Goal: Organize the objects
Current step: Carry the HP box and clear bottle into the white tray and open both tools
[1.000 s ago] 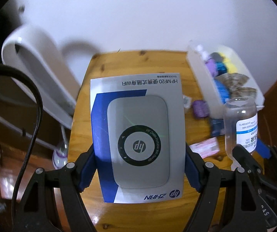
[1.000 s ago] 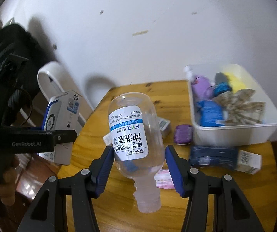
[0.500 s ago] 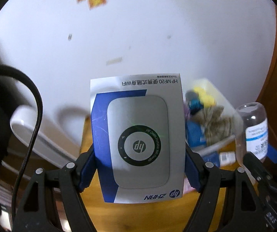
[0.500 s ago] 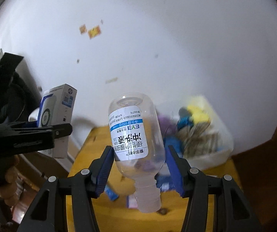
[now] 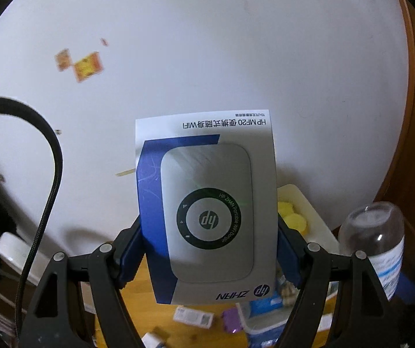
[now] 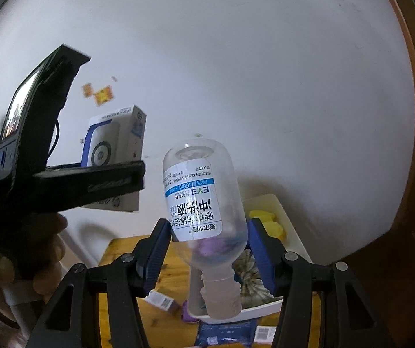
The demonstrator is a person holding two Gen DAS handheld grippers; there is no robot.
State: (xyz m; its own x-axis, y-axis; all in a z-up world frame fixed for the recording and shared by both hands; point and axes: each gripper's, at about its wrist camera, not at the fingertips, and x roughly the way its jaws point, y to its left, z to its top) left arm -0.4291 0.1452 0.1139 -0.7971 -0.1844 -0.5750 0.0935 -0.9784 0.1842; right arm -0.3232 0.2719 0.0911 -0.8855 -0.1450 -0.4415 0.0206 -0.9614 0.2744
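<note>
My left gripper [image 5: 209,249] is shut on a white and blue HP WiFi box [image 5: 207,203], held upright well above the wooden table [image 5: 138,293]. In the right wrist view the same box [image 6: 114,150] shows at the left, in the black gripper body with a hand under it. My right gripper [image 6: 209,249] is shut on a clear plastic bottle [image 6: 204,211] with a white and blue label, cap towards the camera. That bottle [image 5: 378,240] also appears at the right edge of the left wrist view.
A white plastic bin [image 6: 291,232] holding yellow, purple and patterned items sits on the table by the wall. Small boxes [image 5: 193,316], a purple case [image 5: 230,320] and a blue pack [image 6: 225,333] lie on the wood beside it. A brown door [image 6: 410,174] stands to the right.
Both grippers have risen with their loads; the table and bin have dropped low in both views and the white wall fills most of each frame. Both grips hold as before.
</note>
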